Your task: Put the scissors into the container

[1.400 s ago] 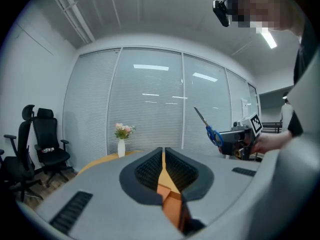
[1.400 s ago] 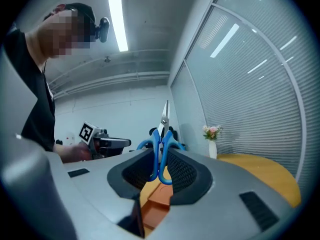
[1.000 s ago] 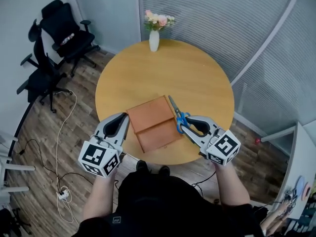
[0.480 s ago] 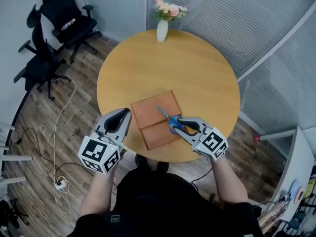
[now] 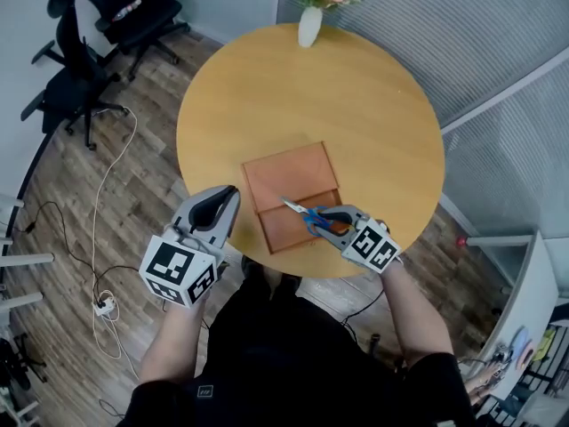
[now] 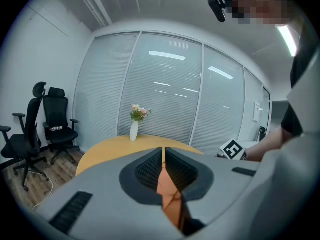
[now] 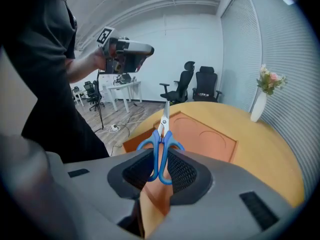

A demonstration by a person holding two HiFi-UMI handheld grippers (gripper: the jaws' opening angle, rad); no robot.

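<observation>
Round desk (image 5: 356, 105), smooth yellow wood, and on it near the person's edge lies the container (image 5: 289, 176): a flat, shallow rectangular tray, matte brown, split into a larger far compartment and a narrower near one. The right gripper (image 5: 327, 221) is clamped on the scissors (image 5: 307, 213), its ribbed black pads pinching the glossy blue handle loops. The short steel blades are closed and stick out over the container's near compartment. Whether they touch it, I cannot tell. The left gripper (image 5: 228, 196) hangs off the container's left side, past the desk edge, jaws pressed together on nothing. A white vase (image 5: 309, 27) of flowers stands well beyond the container.
</observation>
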